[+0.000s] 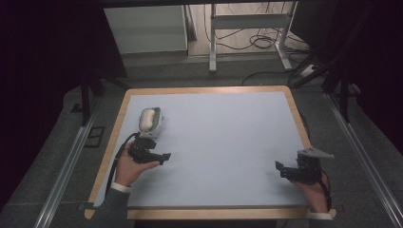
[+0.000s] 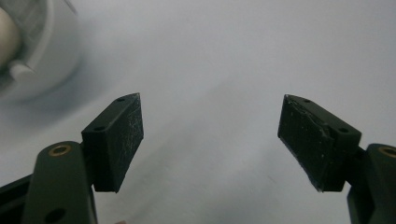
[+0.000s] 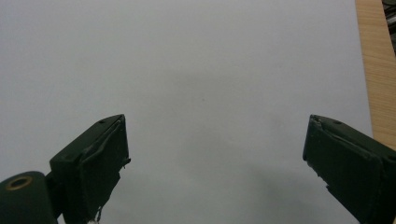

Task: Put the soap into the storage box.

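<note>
the whole counter [image 1: 214, 142] is taken in from the high view: a pale grey surface with a wooden edge, a person's forearms entering from the bottom, and a dark floor with cables and a stand seen beyond the far edge. near the counter's left edge a small clear container [image 1: 151, 119] with a whitish rounded object inside is seen lying on the surface. just nearer the person, the left claw [image 1: 164, 156] is held low over the counter, its tips turned toward the middle and away from the container. the right claw [image 1: 281, 169] is seen near the front right corner, well apart from the container, with a grey three-cornered plate on top.

in the left gripper view the container [image 2: 32, 51] appears blurred at the upper left corner, outside the jaws and off to the side of them. the left claw [image 2: 210, 135] is seen released: the jaws stand wide, with bare grey surface between the pads, and nothing is touched.

in the right gripper view the wooden edge [image 3: 376, 70] of the counter is seen at the right. the right claw [image 3: 217, 163] is likewise spread wide, with nothing held and bare surface between its jaws.
</note>
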The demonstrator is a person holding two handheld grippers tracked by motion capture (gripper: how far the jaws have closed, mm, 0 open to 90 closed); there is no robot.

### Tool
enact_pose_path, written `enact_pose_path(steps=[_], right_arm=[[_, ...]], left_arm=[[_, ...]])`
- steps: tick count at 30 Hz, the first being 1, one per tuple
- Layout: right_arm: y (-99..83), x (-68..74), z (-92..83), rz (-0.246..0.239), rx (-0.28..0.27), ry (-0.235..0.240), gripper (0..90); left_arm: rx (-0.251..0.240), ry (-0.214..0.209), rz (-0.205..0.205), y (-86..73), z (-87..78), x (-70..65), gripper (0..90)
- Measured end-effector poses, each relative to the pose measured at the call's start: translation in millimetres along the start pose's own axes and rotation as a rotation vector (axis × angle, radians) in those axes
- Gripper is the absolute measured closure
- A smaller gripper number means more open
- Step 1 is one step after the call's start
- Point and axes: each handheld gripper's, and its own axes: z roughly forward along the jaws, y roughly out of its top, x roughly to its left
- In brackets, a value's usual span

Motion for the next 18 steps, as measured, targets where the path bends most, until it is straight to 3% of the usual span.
enact_pose_path(steps=[3, 9, 11, 18], right_arm=[[-0.1, -0.1, 0.0, 0.001, 0.001, 0.001, 6.5], [0.2, 1.0, -0.1, -0.002, -0.005, 0.003, 6.5], [0.0, 0.3, 0.2, -0.003, 0.000, 0.002, 6.5], [0.5, 2.0, 0.1, -0.007, -0.001, 0.004, 6.5]], left_arm=[[0.012, -0.013, -0.007, -14.4, 7.3, -8.0, 23.0], [0.029, -0.029, -0.012, -28.0, 12.4, -14.1, 22.0], [0.019, -0.047, -0.032, -36.1, 13.3, -16.4, 22.0], [-0.004, -0.038, -0.059, -41.8, 10.9, -16.1, 21.8]])
